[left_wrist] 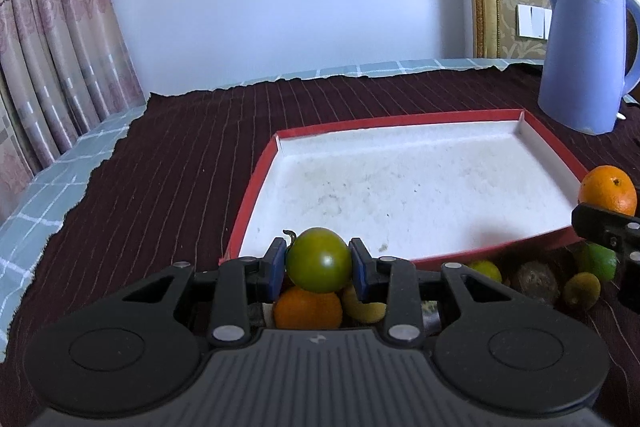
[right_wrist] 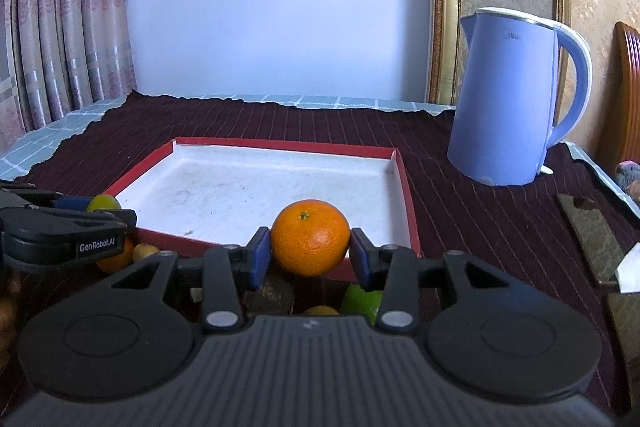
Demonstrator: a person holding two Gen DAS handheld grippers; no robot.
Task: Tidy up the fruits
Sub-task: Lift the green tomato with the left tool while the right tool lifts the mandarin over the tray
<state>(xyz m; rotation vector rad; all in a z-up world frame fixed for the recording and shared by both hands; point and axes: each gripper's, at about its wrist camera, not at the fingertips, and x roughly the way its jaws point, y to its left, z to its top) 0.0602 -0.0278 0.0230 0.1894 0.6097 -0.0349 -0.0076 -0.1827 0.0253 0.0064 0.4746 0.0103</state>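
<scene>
Over tray [left_wrist: 256, 203] edge | L gripper [left_wrist: 319, 261] fingers grip green tomato [left_wrist: 319, 259] | R gripper [right_wrist: 309, 239] fingers grip orange [right_wrist: 310, 237]

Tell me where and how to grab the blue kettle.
Grip the kettle by its handle, coming from its right side. The body is too wide for the jaws, while the handle is a slim upright loop standing clear of the body on that side.

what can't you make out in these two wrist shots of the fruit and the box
- Left wrist view: the loose fruit pile is mostly covered by the left tongs holding the green fruit.
- Right wrist view: the right tongs gripping the orange hide the red box front wall.
- Right edge: a flat object is cut off, unidentifiable.
</scene>
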